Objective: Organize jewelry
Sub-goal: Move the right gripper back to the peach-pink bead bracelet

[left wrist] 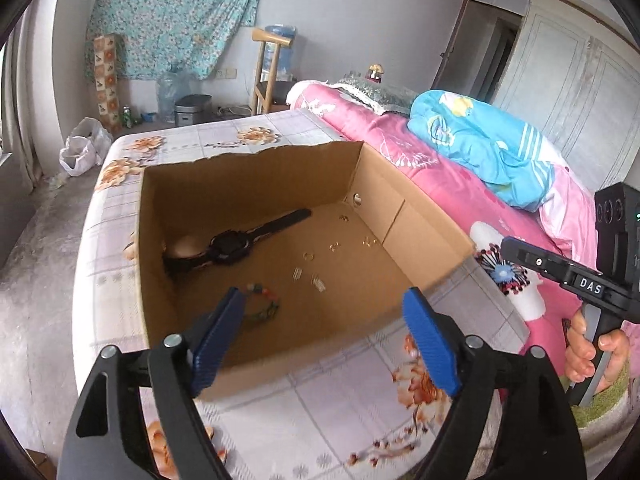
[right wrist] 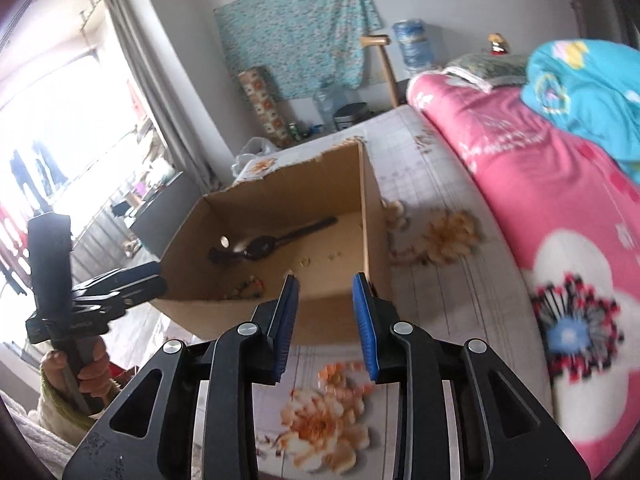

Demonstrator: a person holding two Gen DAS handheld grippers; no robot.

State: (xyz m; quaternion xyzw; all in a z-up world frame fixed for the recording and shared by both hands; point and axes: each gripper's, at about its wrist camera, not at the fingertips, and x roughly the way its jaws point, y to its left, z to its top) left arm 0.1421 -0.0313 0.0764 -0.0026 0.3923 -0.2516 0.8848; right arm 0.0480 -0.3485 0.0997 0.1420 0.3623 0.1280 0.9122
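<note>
- The bed (left wrist: 280, 420) carries everything; it is covered by a pale checked sheet printed with orange flowers.
- An open cardboard box (left wrist: 368, 184) with a torn back rim sits directly on the sheet near the foot end.
- A pink quilt (left wrist: 432, 176) with a large white flower lies along the far side, just beside the box.
- A blue blanket (left wrist: 480, 148) is bunched on top of the quilt.
- A patterned pillow (left wrist: 372, 94) lies at the quilt's far end.

An open box (left wrist: 256, 184) sits on the bed (left wrist: 320, 412). In it, a watch (left wrist: 232, 245) lies toward the far left, a bracelet (left wrist: 264, 304) nearer, and small rings (left wrist: 334, 245) to their right. Bedding (left wrist: 440, 184) is piled right of the box.
</note>
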